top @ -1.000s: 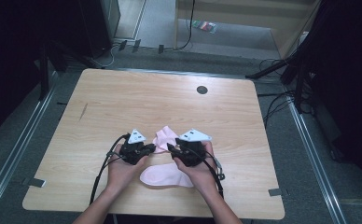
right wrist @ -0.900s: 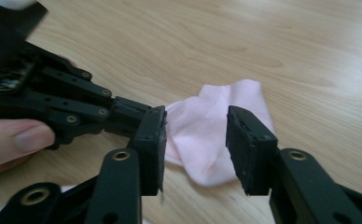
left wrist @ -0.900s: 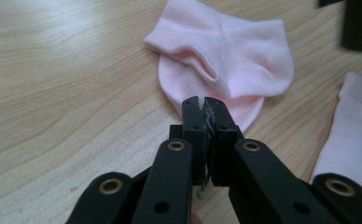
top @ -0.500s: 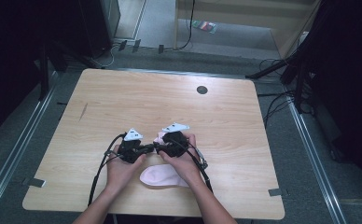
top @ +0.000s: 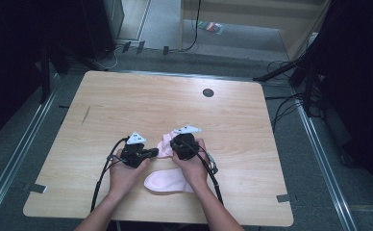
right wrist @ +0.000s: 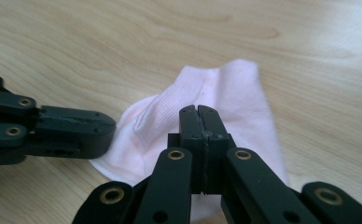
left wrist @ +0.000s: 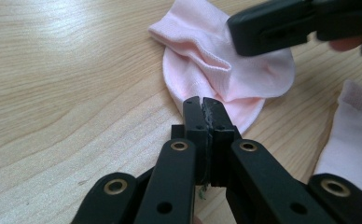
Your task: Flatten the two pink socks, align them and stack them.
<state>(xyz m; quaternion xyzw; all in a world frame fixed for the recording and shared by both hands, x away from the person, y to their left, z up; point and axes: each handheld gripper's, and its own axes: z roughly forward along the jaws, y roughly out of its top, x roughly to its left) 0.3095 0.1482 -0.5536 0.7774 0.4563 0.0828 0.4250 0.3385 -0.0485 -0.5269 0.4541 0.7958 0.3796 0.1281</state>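
High view shows a light wooden table point(top: 127, 106) with a small dark round hole point(top: 208, 92) near its far edge, and grey floor around it with cables on the right side. A person's forearms come in from the near edge, each hand holding a black gripper close to the middle of the near half of the table.

Two pink socks lie there. The larger-looking one, the near sock point(top: 167, 181), lies flat close to the near edge, its long axis running across the table from left to right, with its rounded end toward the left; the person's right hand point(top: 192, 166) covers its right end. The far sock point(top: 165, 146) lies between the two grippers, bunched and partly folded, so its long axis cannot be told for sure; in the left gripper view its ribbed cuff point(left wrist: 188, 32) points away from that gripper.

The left gripper point(top: 152, 153) points toward the right, and the left gripper view shows its jaws pressed together on the near edge of the far sock point(left wrist: 226, 70). The right gripper point(top: 175, 144) sits just across from it; its jaws have just been closing, and the right gripper view shows them pressed together over the far sock point(right wrist: 235, 98), though whether they pinch the cloth cannot be told for sure.
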